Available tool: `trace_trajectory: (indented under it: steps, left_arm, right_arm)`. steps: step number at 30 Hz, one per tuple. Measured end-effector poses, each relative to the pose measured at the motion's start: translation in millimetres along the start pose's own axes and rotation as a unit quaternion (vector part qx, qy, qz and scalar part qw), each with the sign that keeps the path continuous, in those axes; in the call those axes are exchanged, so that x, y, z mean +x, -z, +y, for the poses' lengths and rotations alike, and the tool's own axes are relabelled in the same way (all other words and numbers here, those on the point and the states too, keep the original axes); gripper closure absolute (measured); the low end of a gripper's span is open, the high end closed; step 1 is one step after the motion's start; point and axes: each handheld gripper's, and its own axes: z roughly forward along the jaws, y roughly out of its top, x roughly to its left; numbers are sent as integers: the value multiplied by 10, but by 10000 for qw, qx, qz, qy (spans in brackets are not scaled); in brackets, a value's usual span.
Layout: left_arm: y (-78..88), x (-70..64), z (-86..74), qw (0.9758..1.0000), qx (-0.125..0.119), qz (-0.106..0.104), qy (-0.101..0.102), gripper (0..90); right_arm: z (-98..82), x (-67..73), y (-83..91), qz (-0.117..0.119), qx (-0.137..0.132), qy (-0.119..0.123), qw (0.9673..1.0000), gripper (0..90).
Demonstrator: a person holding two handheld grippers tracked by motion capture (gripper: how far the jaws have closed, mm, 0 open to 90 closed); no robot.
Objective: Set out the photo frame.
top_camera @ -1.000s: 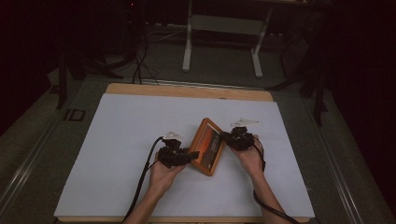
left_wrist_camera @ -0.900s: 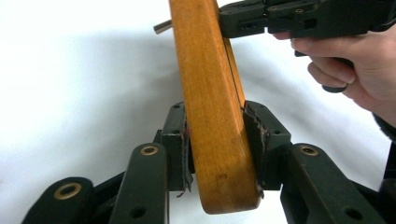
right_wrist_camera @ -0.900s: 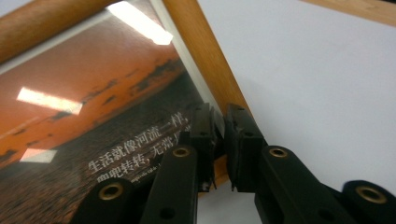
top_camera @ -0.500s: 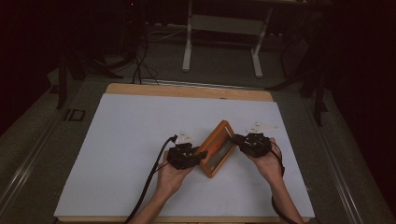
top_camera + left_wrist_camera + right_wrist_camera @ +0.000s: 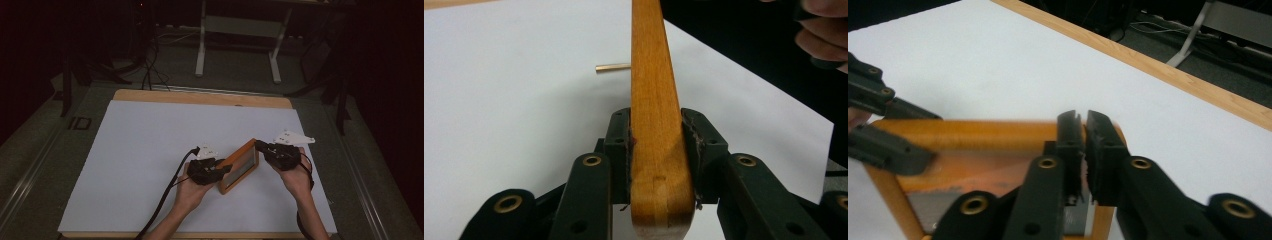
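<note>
A wooden picture frame [image 5: 240, 166] with a grey panel stands tilted up on its long edge on the white table cover [image 5: 150, 150]. My left gripper [image 5: 226, 169] is shut on the frame's near lower corner. In the left gripper view the orange wood [image 5: 651, 100] sits clamped between both pads. My right gripper [image 5: 260, 146] is at the frame's far upper corner. In the right gripper view its jaws [image 5: 1085, 131] stand almost together against the frame's top rail [image 5: 973, 135], with nothing visible between them. The left gripper [image 5: 923, 137] shows there too, holding the frame's other end.
A short brass-coloured rod [image 5: 611, 67] pokes out beside the frame just above the white cover. The table's wooden far edge [image 5: 200, 97] lies beyond open white surface. Past it are a metal stand [image 5: 237, 40] and floor cables [image 5: 150, 65].
The frame lay flat on the table a second ago; now it is tipped up onto its edge. Both hands have shifted right and nearer, and the right gripper has moved to the top corner.
</note>
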Motion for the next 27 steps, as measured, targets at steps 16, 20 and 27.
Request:
trace_trajectory:
  steps: [16, 20, 27]
  left_arm:
    - [11, 8, -218, 9993, -218, -317, -28, 483]
    - [-6, 23, -316, 9987, -314, -398, 48, 462]
    - [-123, -37, -450, 9990, -91, -440, 14, 438]
  right_arm:
    - [-80, 5, -113, 61, 62, -153, 9998, 900]
    - [-92, -4, -104, 85, 35, -179, 9998, 900]
    - [-104, -12, -109, 118, -26, -244, 9996, 899]
